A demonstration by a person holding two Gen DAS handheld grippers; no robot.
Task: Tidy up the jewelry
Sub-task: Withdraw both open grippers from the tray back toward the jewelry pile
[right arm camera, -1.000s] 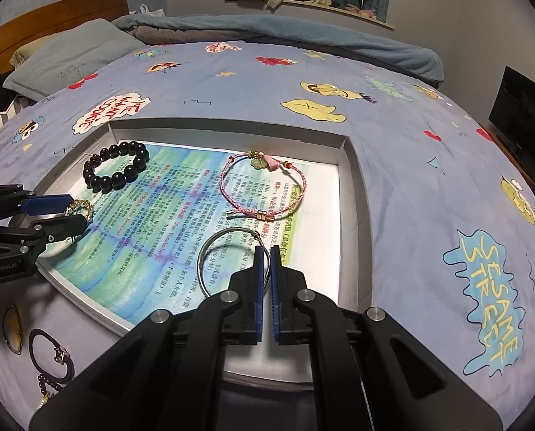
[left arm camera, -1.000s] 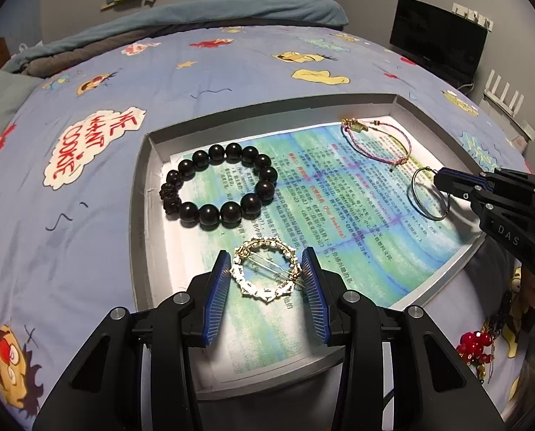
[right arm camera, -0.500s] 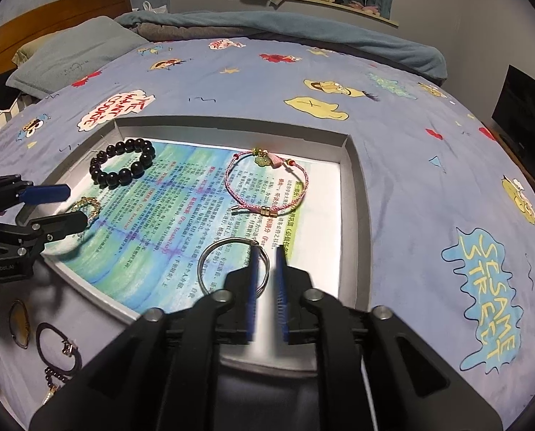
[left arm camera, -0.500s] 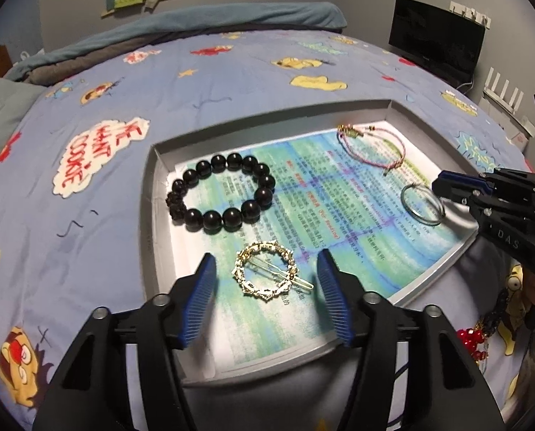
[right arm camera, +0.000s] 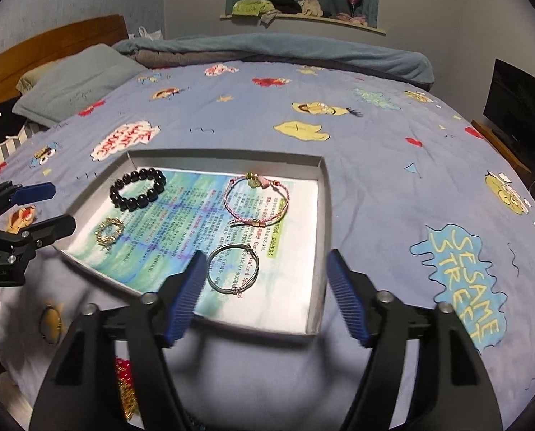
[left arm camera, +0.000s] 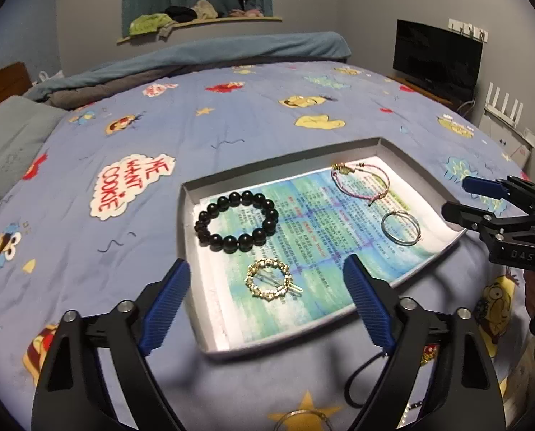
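A bed (left arm camera: 231,136) covered with a blue bedspread (right arm camera: 375,186) printed with cartoon characters and word bubbles, one reading "ME WANT COOKIE" and one "SESAME STREET". A shallow grey tray (left arm camera: 186,222) rests flat on the bedspread near the bed's front edge. At the head of the bed lie a grey-green pillow (right arm camera: 77,82) and a rolled blue and grey blanket (right arm camera: 285,50) running across the far side. On the bedspread in front of the tray lie a black cord loop (left arm camera: 361,377), a thin metal ring (left arm camera: 299,418), and a red beaded piece with gold parts (right arm camera: 125,377).
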